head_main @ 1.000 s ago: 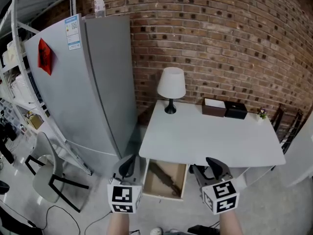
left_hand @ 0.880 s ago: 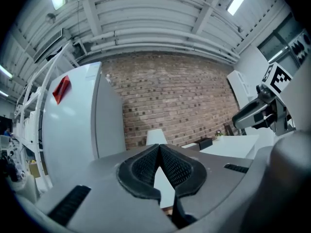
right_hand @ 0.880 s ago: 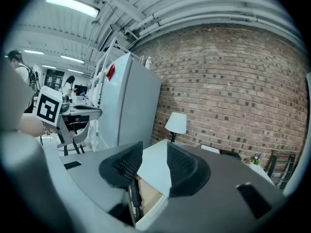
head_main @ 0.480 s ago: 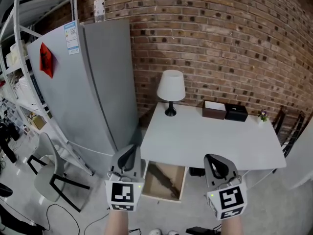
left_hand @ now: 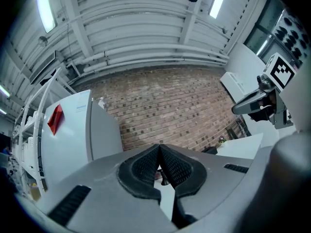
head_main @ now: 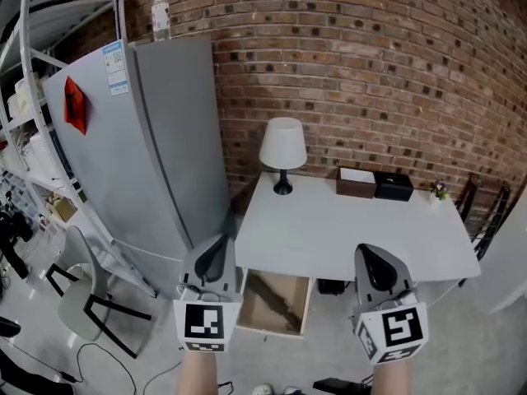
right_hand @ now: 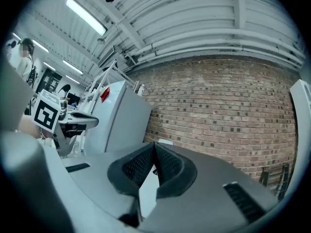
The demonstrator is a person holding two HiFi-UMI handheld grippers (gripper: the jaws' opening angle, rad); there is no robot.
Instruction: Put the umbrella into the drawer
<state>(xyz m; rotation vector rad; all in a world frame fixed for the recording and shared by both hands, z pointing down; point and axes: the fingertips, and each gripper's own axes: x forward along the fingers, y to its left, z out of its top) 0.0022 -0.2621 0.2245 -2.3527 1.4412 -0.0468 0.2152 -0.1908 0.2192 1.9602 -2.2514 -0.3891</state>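
Note:
A dark folded umbrella lies diagonally inside the open wooden drawer under the white table. My left gripper hovers above the drawer's left edge, its jaws shut with nothing in them. My right gripper is held to the right of the drawer, over the table's front edge, also shut and empty. In the left gripper view the pads meet at the tip of the left gripper. The right gripper points level at the brick wall, its pads touching.
A white lamp, a brown box and a black box stand at the table's back. A grey fridge with a bottle on top is at the left. A chair and shelving stand farther left.
Both grippers have risen away from the drawer and now point more level. The right jaws, open a second ago, have shut on nothing. The umbrella stays in the drawer.

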